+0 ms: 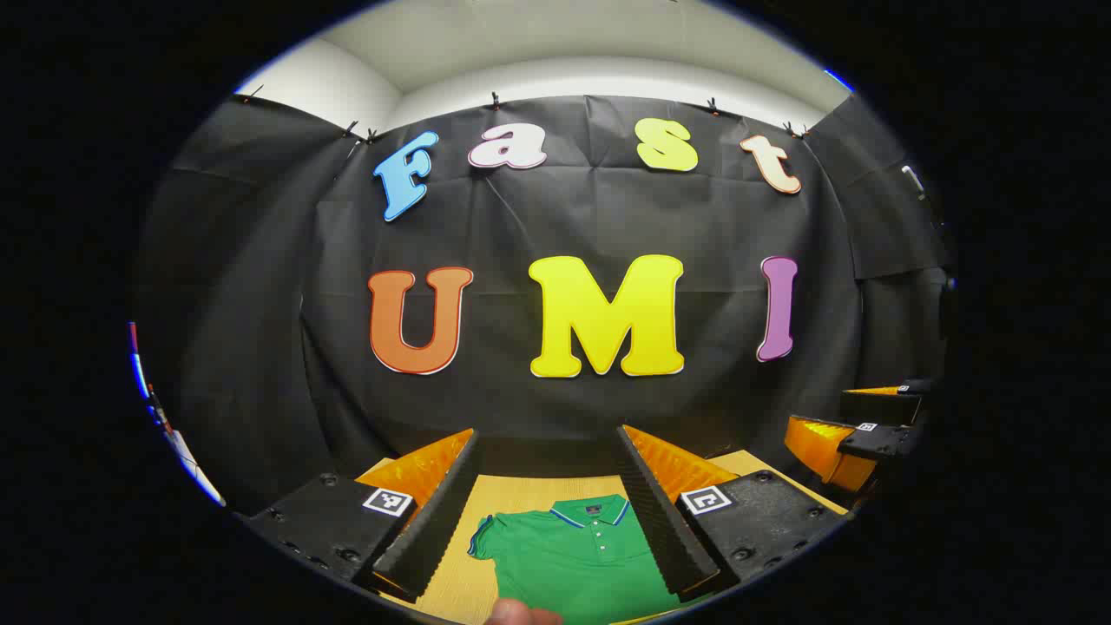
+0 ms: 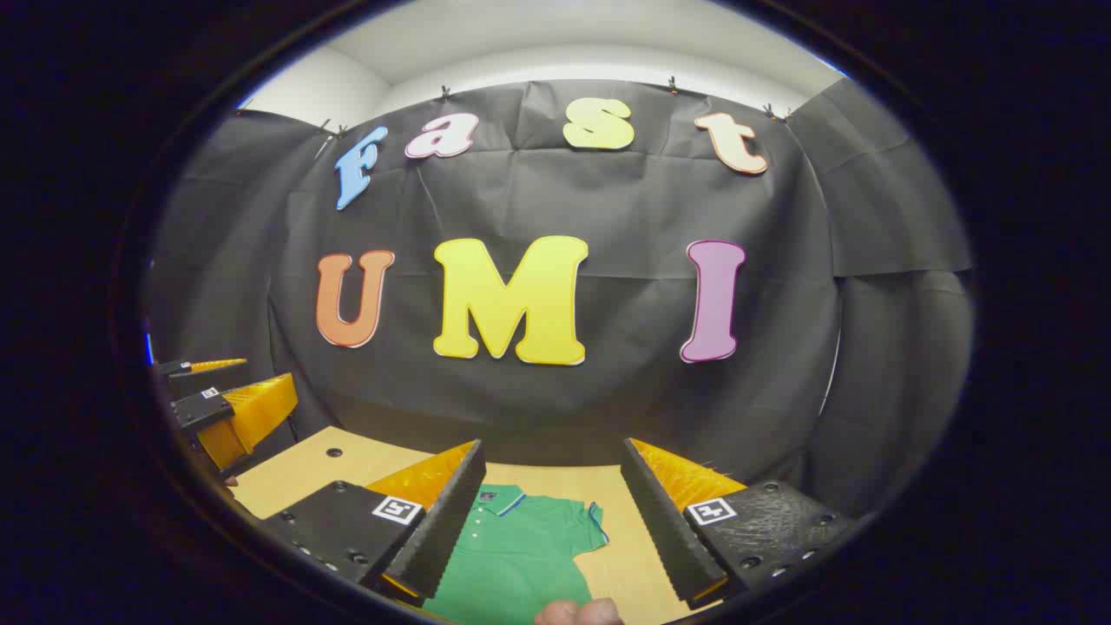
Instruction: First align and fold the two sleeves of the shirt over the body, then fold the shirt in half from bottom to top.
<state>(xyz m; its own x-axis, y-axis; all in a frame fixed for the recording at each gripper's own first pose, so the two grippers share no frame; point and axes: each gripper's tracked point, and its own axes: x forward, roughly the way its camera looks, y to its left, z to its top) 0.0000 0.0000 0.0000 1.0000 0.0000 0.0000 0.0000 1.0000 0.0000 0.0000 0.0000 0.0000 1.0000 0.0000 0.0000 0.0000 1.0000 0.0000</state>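
Fingertip (image 1: 521,615) of the person cut off at the bottom edge of left gripper view, just below the left hand-held gripper (image 1: 548,512), fingers spread wide, holding nothing. Between them the green polo shirt (image 1: 577,555) lies flat on the table (image 1: 529,493), collar toward the booth wall; one short sleeve shows at left, the other side hidden behind the finger, hem cut off. Right hand-held gripper (image 1: 859,434) sits at far right, above the table edge, partly cut off. In right gripper view: left hand-held gripper (image 2: 221,404) far left, right hand-held gripper (image 2: 553,516) wide apart and empty, shirt (image 2: 521,555) below, sleeve at right, bare table (image 2: 295,473) around it.
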